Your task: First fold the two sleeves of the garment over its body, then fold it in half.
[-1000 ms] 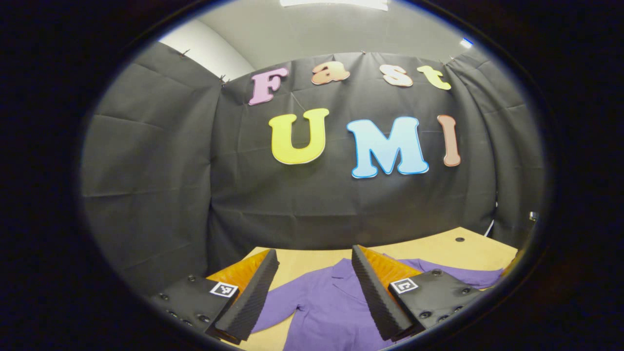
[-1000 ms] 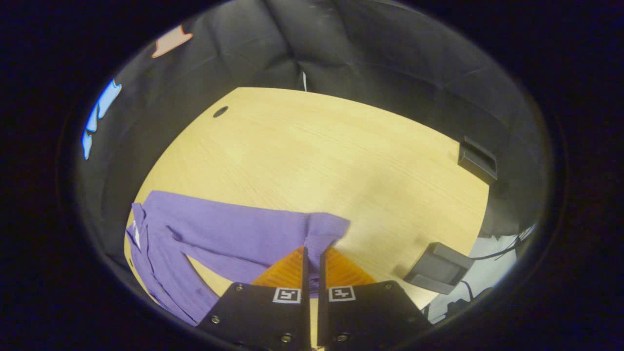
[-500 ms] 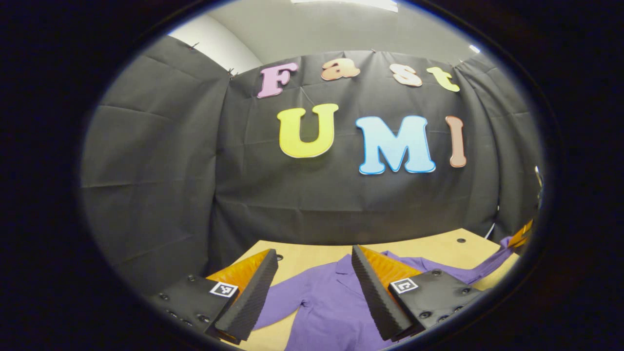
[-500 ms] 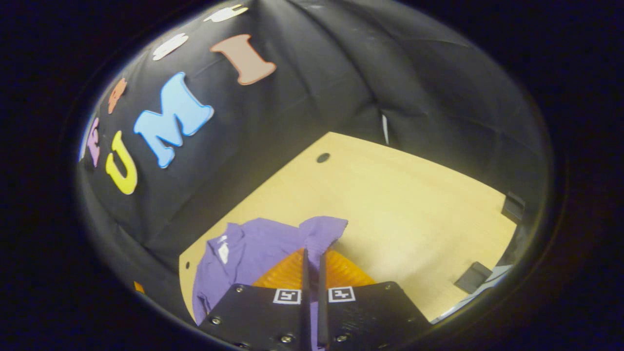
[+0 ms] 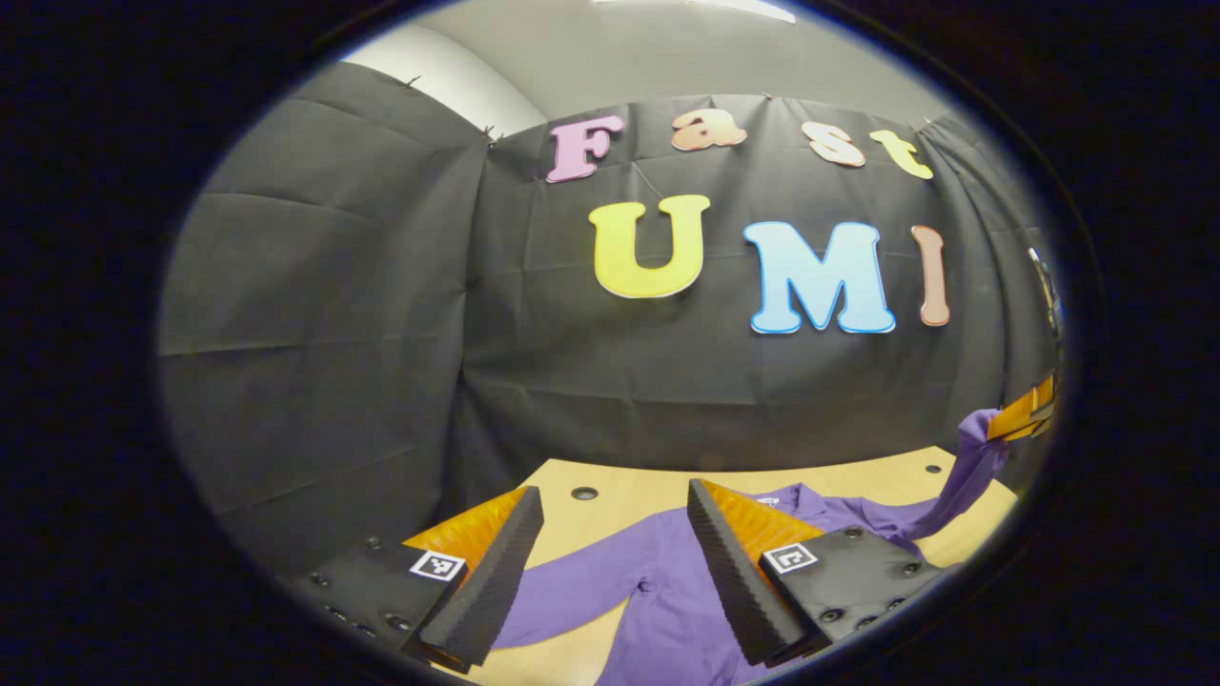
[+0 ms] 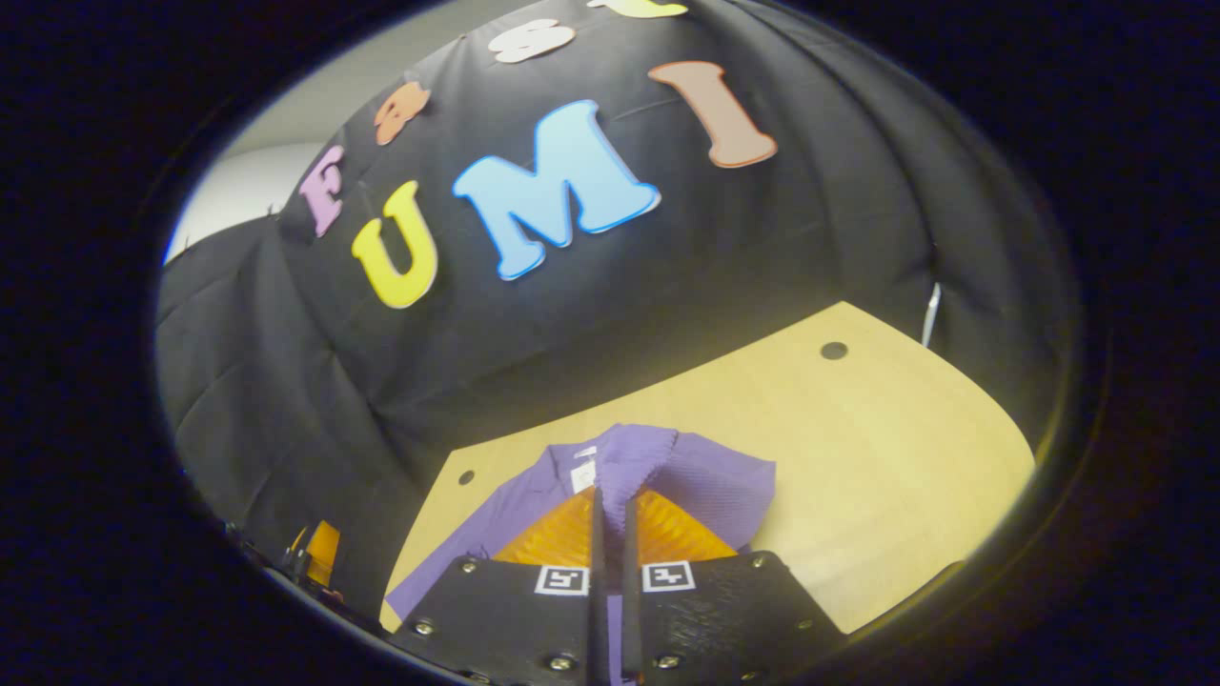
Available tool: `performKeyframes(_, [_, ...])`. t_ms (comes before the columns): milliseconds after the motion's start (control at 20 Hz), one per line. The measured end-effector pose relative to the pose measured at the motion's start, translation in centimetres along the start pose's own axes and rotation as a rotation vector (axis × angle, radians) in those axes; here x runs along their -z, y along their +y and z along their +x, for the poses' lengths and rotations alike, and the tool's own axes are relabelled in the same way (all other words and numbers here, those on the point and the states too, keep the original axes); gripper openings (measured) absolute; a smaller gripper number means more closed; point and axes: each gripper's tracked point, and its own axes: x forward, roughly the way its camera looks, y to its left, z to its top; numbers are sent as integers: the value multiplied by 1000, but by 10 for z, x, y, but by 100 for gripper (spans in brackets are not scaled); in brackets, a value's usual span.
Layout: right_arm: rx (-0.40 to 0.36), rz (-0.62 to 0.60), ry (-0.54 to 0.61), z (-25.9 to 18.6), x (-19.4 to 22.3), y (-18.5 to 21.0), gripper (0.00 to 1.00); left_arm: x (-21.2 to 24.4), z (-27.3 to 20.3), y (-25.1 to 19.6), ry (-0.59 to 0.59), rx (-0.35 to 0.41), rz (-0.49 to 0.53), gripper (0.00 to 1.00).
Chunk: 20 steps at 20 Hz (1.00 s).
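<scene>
Sleeve [image 6: 624, 467] in right claw [image 6: 610, 510], above garment [image 5: 667, 600].

We've got a light wood surface [image 6: 886, 457] with round holes: one far-right [image 6: 834, 351], one near the left edge [image 6: 465, 477]. Black cloth wall [image 5: 334, 314] behind, creased, pinned along its top. Pale ceiling [image 5: 610, 57] above it, and a white cable [image 6: 929, 314] hanging by the surface's far corner.
</scene>
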Motion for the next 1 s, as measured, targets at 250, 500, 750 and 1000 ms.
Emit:
performKeyframes(250, [-126,-203,154,5,79,51,6,18,0,32,30,-58,-16,100])
performKeyframes(500, [-169,-387,260,11,136,70,6,23,-7,55,34,-102,-7,100])
performKeyframes(750, [-184,-481,328,25,183,76,6,36,-11,65,49,-121,-11,100])
performKeyframes(1000, [-216,-494,434,26,228,84,10,64,-13,73,114,-135,-40,100])
